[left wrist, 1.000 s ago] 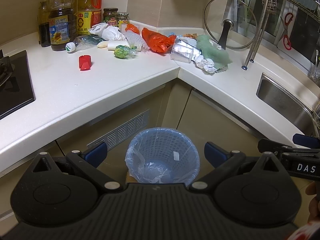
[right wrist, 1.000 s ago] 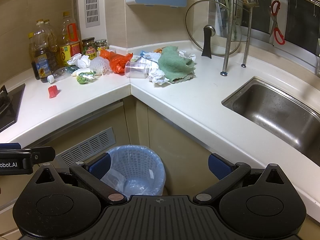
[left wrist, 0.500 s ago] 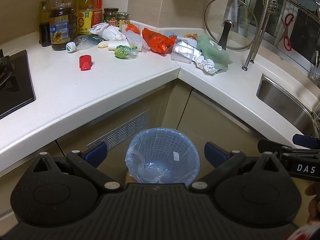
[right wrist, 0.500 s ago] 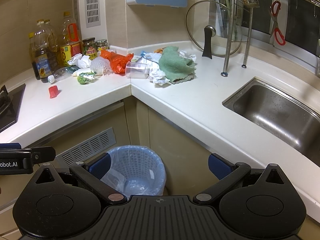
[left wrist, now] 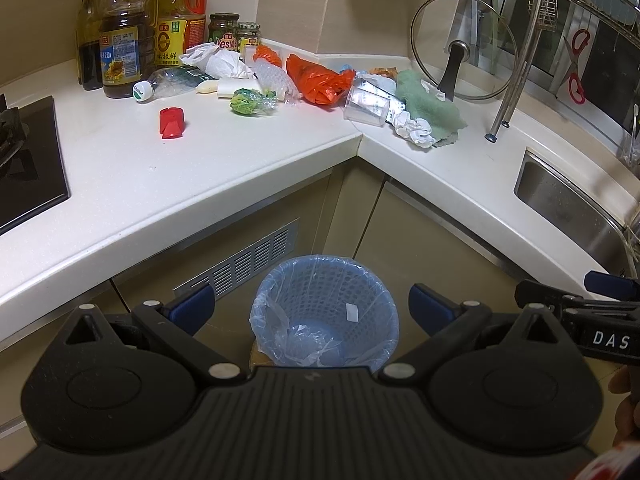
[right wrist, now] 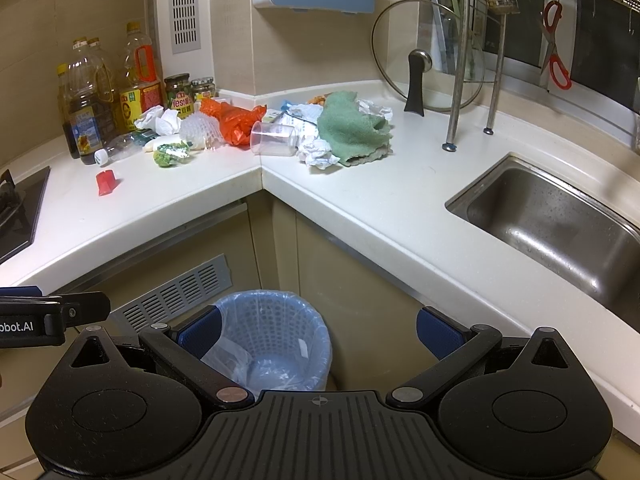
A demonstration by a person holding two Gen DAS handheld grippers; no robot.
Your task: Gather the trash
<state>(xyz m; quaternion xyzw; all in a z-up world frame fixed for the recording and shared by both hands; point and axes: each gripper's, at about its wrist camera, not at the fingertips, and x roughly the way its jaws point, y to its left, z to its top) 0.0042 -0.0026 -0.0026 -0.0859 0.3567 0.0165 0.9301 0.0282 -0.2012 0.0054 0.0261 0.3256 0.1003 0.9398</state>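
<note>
While both tools hang low in front of the corner cabinets, the left tool [left wrist: 309,307] and the right tool [right wrist: 318,330] are each spread wide with nothing between their blue-padded fingers. Below them, on the floor at the cabinet corner, stands a pale blue perforated waste basket [left wrist: 325,312] lined with a thin clear bag; only crumpled plastic shows at its bottom. The trash lies up on the white L-shaped table [left wrist: 224,168], gathered at its inner corner near the wall. A red bottle cap [left wrist: 172,121] sits apart from the rest, out toward the black stove top [left wrist: 28,164]. Behind it a clear plastic bottle [left wrist: 168,82] lies on its side, its white cap pointing at the stove. Close by are a wrapped green vegetable scrap [left wrist: 252,102], crumpled white paper [left wrist: 222,62], a white foam net sleeve [left wrist: 274,78] and an orange plastic bag [left wrist: 320,82]. A clear plastic cup [left wrist: 366,106] lies tipped over just right of the bag, touching a wad of white tissue [left wrist: 414,130] and a green cloth [left wrist: 430,108]. Oil bottles [left wrist: 124,40] and jars [left wrist: 234,36] stand upright along the wall. A glass pot lid [left wrist: 464,46] leans on its edge behind the cloth, and a steel sink [right wrist: 560,224] is set into the table's right wing.
</note>
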